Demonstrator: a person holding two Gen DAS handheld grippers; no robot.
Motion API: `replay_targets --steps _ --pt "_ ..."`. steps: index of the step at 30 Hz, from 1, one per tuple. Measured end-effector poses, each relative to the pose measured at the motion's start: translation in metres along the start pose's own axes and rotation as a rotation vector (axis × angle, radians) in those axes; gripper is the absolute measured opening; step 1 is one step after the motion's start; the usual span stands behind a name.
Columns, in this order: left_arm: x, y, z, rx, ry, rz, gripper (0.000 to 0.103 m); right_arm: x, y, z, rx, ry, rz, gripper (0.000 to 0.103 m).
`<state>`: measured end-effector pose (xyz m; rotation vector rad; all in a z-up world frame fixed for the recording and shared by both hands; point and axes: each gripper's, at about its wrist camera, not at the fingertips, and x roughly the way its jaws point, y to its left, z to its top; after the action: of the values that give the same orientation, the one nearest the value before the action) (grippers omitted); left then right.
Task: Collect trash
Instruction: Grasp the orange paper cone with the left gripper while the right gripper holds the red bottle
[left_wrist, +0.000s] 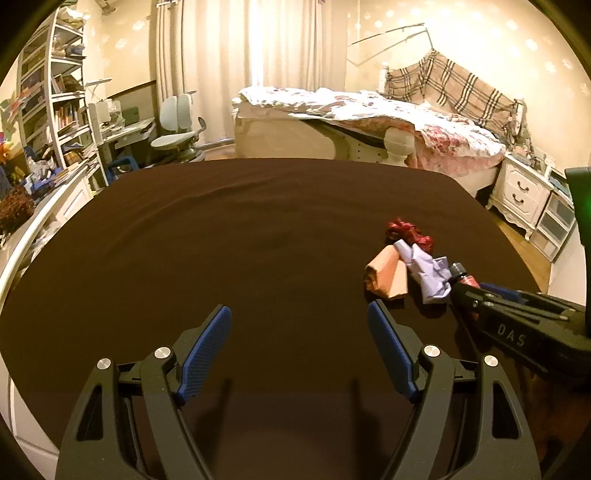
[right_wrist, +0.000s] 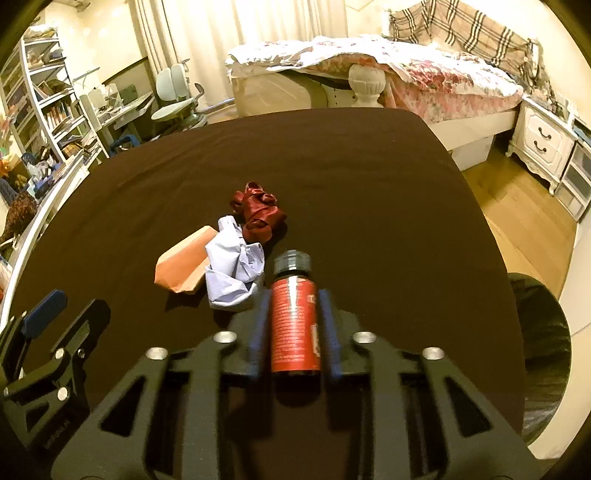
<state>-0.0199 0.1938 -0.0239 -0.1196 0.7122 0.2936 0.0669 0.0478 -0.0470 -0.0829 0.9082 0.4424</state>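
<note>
On the dark brown tablecloth (left_wrist: 240, 240) lie an orange folded paper (left_wrist: 386, 275), a crumpled lilac paper (left_wrist: 428, 271) and a crumpled red wrapper (left_wrist: 406, 230), touching one another. They also show in the right wrist view: orange paper (right_wrist: 183, 266), lilac paper (right_wrist: 232, 269), red wrapper (right_wrist: 258, 212). My right gripper (right_wrist: 293, 299) is shut on a small red-labelled bottle (right_wrist: 295, 325) with a dark cap, just right of the lilac paper. My left gripper (left_wrist: 299, 321) is open and empty, to the left of the pile.
A bin lined with a black bag (right_wrist: 543, 347) stands off the table's right edge. Beyond the table are a bed (left_wrist: 388, 122), an office chair (left_wrist: 177, 129), a bookshelf (left_wrist: 55, 110) and a white nightstand (left_wrist: 517, 192).
</note>
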Motion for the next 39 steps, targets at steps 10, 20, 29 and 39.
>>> replay_targets --steps 10,20,29,39 --pt "0.018 -0.019 0.014 0.033 0.031 -0.06 0.076 -0.003 -0.027 0.001 0.034 -0.015 -0.028 0.023" --pt "0.038 -0.036 0.022 0.093 0.089 -0.083 0.076 -0.001 -0.035 0.002 0.055 -0.019 -0.026 0.024" --pt "0.05 -0.039 0.024 0.112 0.156 -0.115 0.076 -0.001 -0.034 0.002 0.058 -0.019 -0.017 0.024" --pt "0.048 -0.039 0.018 0.124 0.165 -0.172 0.037 -0.002 -0.033 0.001 0.058 -0.02 -0.017 0.024"
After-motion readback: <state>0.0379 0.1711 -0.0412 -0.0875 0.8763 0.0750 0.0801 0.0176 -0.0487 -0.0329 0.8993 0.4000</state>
